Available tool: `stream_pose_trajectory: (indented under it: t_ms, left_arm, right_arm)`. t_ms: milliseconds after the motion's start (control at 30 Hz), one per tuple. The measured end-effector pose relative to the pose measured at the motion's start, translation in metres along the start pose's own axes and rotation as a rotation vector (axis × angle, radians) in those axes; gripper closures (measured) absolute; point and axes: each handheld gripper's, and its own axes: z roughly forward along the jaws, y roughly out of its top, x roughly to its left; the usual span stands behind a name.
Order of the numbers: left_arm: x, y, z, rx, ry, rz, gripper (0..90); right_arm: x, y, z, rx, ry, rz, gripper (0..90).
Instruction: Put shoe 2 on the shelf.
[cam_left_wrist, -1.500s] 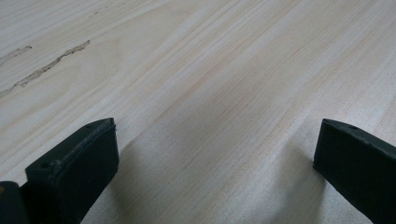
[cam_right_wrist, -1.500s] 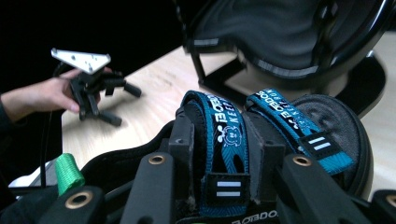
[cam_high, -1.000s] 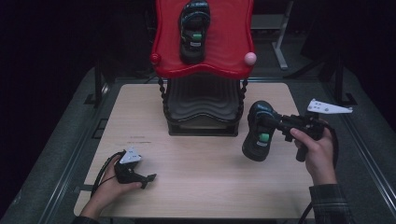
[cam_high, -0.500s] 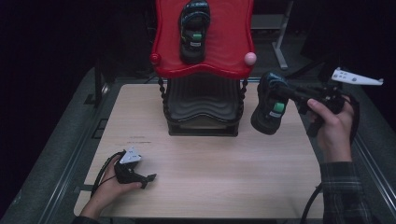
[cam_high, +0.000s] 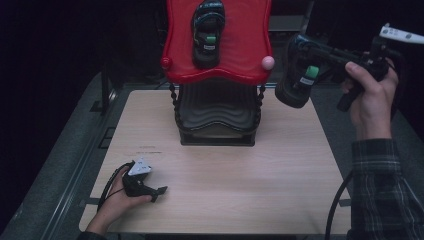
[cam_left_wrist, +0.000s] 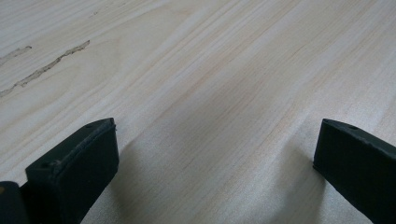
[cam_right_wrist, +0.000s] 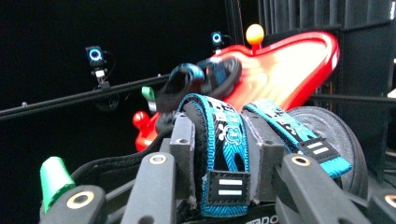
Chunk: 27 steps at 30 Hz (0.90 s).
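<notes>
In the high view, a pale wooden table is seen standing in a dark room, with grey floor along its left and right edges. At the far middle of the table a black ribbed stand carries a red tray, raised above the tabletop, with a red knob at its left corner and a pink knob at its right. Two sandals are counted: one sandal on the tray, and a second, the held sandal, black with a green tab, which is gripped in the air at the far right, just beside the tray's right edge and well above the table. It is clamped by the right gripper, held in the person's right hand above a plaid sleeve. The left gripper is rested on the near left of the table under the left hand.

In the left gripper view, bare wood grain with a dark scratch at the far left is shown between two black jaws, which stand wide apart with nothing between them.

In the right gripper view, the jaws are closed on the blue patterned strap of the held sandal. Beyond it the red tray and the other sandal are seen against black, with two small ring lights on a rail.
</notes>
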Motion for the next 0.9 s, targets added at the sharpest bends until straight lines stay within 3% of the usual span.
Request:
stream_pose_trajectory:
  t_ms: [133,367,633,900]
  left_arm:
    - [0.0,0.0,0.0,0.0,0.0,0.0,0.0]
    - [0.0,0.0,0.0,0.0,0.0,0.0,0.0]
    - [0.0,0.0,0.0,0.0,0.0,0.001,0.0]
    - [0.0,0.0,0.0,0.0,0.0,0.0,0.0]
  right_arm:
    - [0.0,0.026,0.014,-0.021,0.02,-0.018,67.5]
    - [-0.001,0.051,0.048,-0.017,0.054,-0.048,67.5]
    - [-0.006,0.057,0.1,0.039,0.106,-0.075,67.5]
    - [-0.015,0.058,0.149,0.103,0.1,-0.096,67.6]
